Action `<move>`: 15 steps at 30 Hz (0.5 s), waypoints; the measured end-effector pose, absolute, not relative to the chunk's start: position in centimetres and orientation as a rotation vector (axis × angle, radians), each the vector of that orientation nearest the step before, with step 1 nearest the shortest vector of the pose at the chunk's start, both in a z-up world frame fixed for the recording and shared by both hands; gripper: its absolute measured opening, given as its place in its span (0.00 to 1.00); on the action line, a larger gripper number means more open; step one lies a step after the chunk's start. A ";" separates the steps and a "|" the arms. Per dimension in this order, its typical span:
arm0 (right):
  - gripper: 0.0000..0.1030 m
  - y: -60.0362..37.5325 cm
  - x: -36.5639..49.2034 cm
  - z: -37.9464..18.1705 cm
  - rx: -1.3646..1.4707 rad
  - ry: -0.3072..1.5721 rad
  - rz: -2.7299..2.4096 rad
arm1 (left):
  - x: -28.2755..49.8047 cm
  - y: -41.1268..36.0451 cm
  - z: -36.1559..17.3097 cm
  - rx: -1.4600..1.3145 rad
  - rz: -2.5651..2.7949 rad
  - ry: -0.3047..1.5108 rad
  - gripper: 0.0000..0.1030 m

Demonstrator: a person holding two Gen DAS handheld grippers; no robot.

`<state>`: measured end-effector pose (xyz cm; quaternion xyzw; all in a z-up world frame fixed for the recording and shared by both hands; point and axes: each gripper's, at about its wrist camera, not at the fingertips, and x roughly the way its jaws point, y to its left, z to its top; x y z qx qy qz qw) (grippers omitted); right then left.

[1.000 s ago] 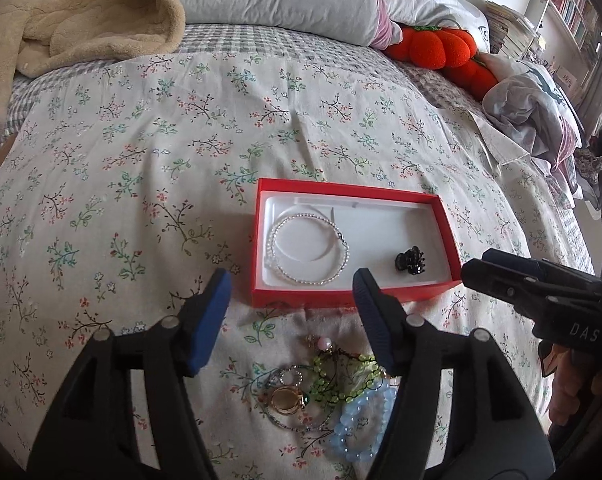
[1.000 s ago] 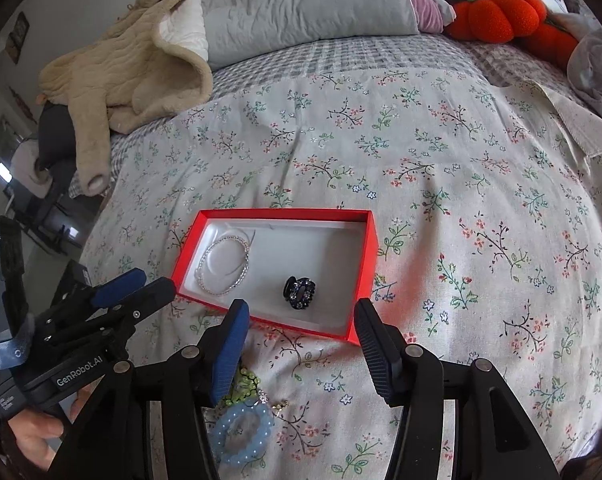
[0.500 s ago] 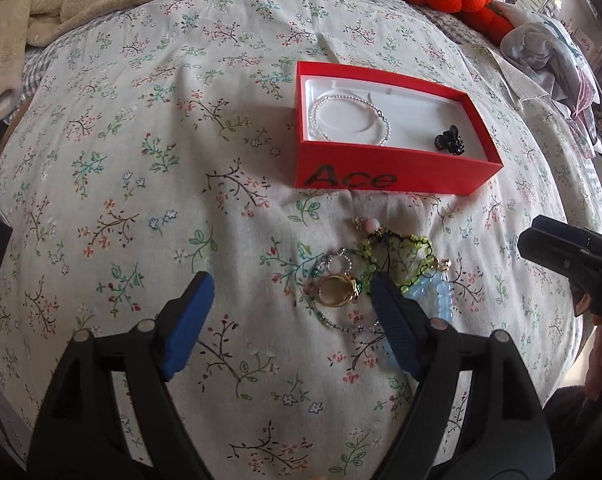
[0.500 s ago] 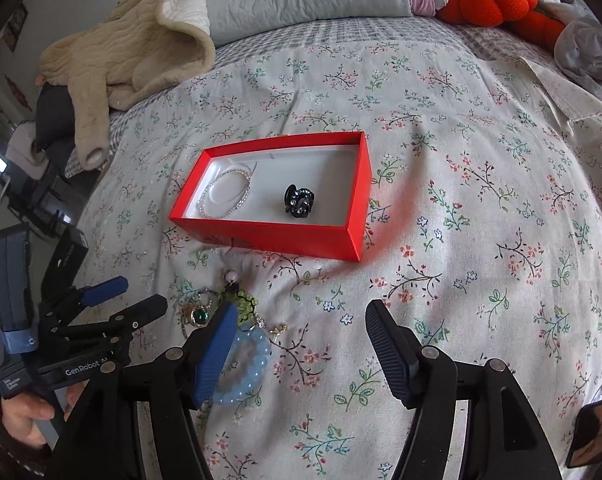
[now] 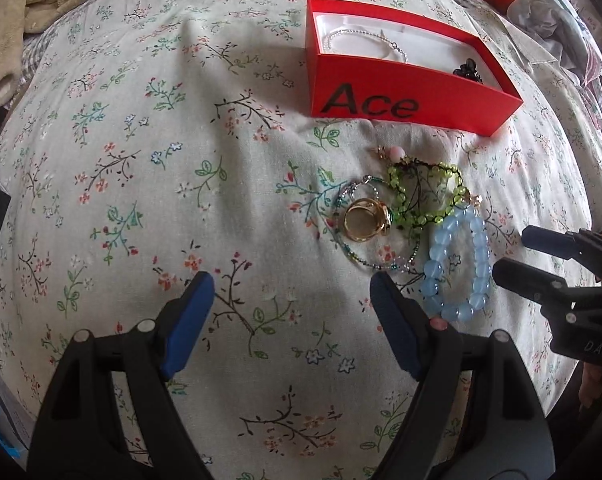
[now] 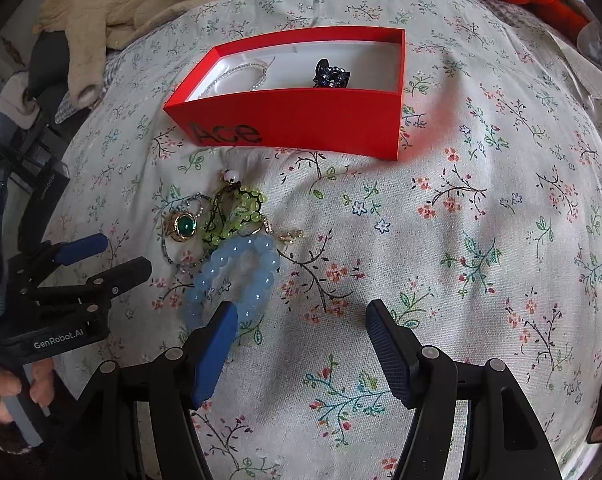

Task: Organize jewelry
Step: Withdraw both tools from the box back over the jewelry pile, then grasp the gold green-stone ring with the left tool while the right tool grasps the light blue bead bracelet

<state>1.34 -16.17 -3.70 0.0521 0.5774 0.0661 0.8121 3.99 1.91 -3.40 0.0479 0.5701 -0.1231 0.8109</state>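
Gaping left claw (image 5: 289,312), right claw (image 6: 301,332), both empty

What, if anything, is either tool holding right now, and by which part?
Nothing is held. The left tool and right tool both stand open above the bedspread, with the blue bead bracelet and other jewelry untouched.

Both the left gripper (image 5: 287,322) and right gripper (image 6: 301,338) are held tilted steeply downward, jaws spread apart, nothing between them.
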 end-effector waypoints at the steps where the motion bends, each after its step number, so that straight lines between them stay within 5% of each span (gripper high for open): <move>1: 0.66 -16.1 1.5 -3.8 0.115 1.233 0.137 | 4.0 1.8 -3.4 0.098 -0.265 1.216 0.78; 7: 0.62 -15.4 2.8 -4.3 0.110 1.233 0.154 | 4.5 1.8 -2.8 0.061 -0.279 1.196 0.77; 13: 0.41 -15.0 3.2 -4.6 0.067 1.225 0.162 | 4.5 1.7 -2.6 0.036 -0.311 1.197 0.73; 15: 0.24 -15.0 3.2 -4.6 0.047 1.223 0.169 | 4.5 1.6 -2.7 0.035 -0.325 1.202 0.71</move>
